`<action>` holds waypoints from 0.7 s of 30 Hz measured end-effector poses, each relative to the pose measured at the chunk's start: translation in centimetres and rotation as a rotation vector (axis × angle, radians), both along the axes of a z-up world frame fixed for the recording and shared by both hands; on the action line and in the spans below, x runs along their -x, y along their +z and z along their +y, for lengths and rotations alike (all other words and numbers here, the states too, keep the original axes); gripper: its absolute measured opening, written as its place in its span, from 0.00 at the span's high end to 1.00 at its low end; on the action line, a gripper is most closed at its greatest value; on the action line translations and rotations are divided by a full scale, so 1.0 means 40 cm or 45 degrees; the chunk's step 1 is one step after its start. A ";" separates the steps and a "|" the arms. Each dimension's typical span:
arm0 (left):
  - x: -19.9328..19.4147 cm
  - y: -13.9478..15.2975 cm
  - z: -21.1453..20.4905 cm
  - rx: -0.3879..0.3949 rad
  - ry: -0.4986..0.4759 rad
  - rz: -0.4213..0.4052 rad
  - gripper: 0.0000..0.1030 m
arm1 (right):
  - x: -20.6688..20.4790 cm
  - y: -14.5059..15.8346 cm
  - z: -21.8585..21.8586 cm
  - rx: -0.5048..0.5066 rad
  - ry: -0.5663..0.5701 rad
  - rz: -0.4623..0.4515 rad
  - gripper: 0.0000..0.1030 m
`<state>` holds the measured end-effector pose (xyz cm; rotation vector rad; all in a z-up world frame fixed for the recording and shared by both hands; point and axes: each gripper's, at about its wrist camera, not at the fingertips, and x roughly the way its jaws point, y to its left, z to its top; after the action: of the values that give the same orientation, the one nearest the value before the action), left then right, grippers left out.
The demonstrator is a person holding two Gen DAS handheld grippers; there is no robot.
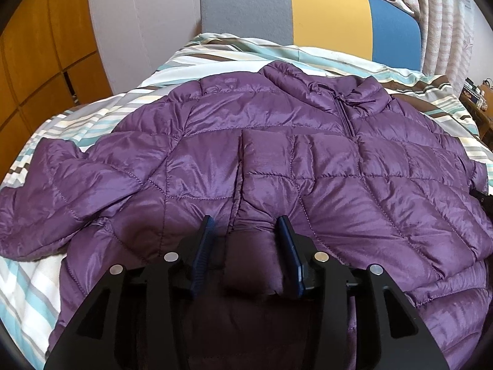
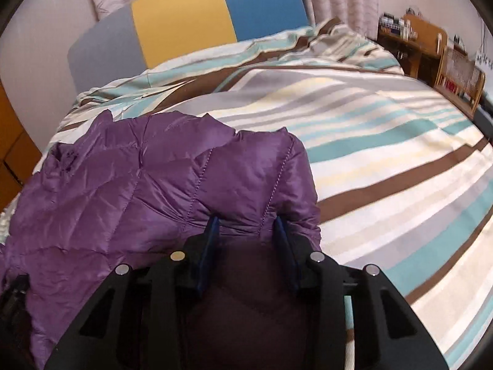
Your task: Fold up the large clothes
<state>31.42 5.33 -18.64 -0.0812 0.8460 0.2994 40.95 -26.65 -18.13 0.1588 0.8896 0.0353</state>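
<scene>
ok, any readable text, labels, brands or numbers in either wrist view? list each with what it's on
None readable.
Purple puffer jacket: small patch near the shoulder, too blurred to tell if it bears text.
Items on the wooden shelf: labels too small and blurred to read.
Striped bedding and padded headboard: no text.
Both grippers: no markings visible.

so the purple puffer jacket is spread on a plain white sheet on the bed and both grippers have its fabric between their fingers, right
Not quite: the bedding is not plain white. It is striped in teal, brown, grey and cream, as the right wrist view shows best. The rest holds: the purple puffer jacket lies spread on the bed, with its fabric between the fingers of the left gripper and the right gripper.
</scene>
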 end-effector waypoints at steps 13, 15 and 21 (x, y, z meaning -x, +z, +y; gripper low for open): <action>-0.005 -0.004 -0.002 -0.009 -0.001 -0.001 0.55 | 0.017 0.034 -0.011 -0.048 0.046 -0.030 0.50; -0.004 -0.005 -0.002 -0.004 -0.001 -0.003 0.55 | 0.056 0.076 -0.019 -0.072 0.029 -0.099 0.50; -0.003 -0.005 -0.001 -0.018 0.004 -0.001 0.53 | 0.155 0.136 0.038 -0.066 0.155 -0.151 0.57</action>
<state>31.54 5.28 -18.84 -0.0698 0.8433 0.3084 34.75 -25.15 -12.69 0.1494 0.7795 0.1795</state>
